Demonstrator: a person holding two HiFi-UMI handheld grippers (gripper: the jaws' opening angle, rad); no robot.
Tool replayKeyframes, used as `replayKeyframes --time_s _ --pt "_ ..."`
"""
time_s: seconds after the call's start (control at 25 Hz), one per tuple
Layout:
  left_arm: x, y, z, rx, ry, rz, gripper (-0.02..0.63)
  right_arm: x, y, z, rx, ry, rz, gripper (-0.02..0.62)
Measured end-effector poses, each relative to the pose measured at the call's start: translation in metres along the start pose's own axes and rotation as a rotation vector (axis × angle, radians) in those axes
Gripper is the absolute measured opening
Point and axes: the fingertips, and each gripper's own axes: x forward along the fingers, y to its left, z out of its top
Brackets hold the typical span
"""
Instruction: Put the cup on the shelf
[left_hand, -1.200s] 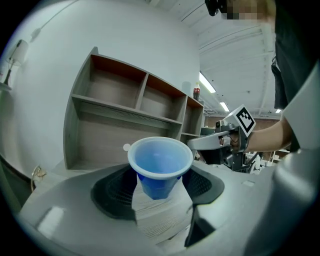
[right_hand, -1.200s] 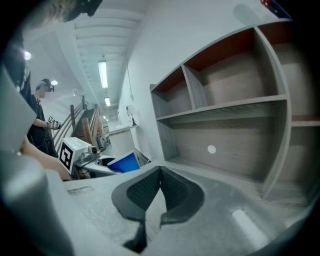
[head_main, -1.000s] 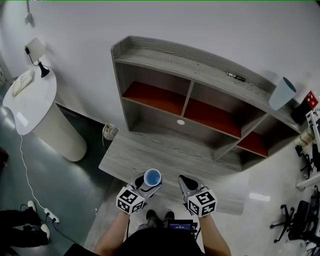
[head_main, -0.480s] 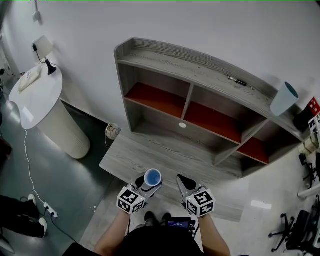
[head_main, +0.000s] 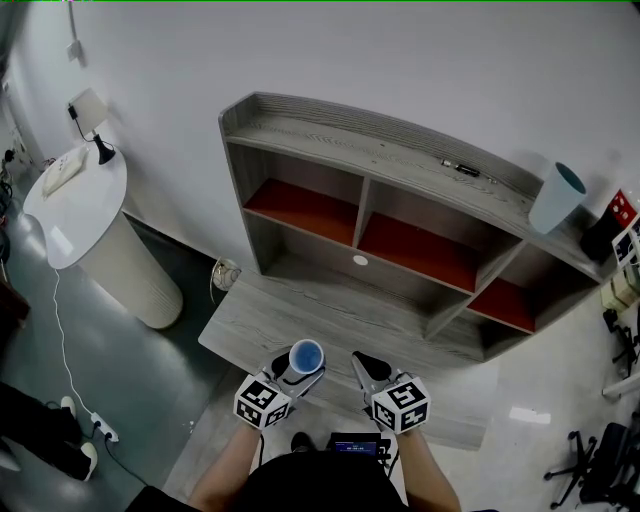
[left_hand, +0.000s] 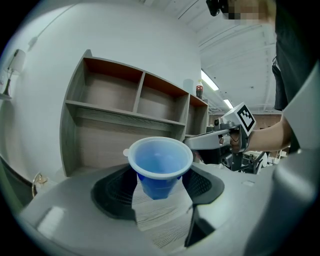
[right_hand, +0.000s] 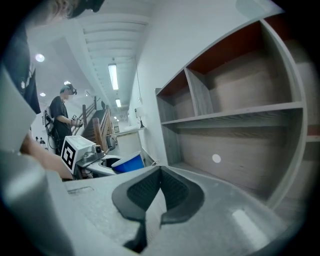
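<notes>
Sensibly, left gripper clamps the cup upright for the shelf at twelve o'clock; right gripper closed, empty.

The left gripper clamps an upright blue cup between its black pads, the cup's open mouth facing up, above a grey wood-grain table. Beyond it, on the far left, stands a grey shelf with open compartments. To the right, a hand holds the right gripper.
</notes>
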Motion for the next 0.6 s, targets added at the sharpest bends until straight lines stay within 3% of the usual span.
replayKeyframes --time_s 0.6 --pt "0.005 0.007 0.015 0.008 0.008 0.043 0.285 -0.015 -0.009 -0.004 -0.014 0.014 0.079 -0.003"
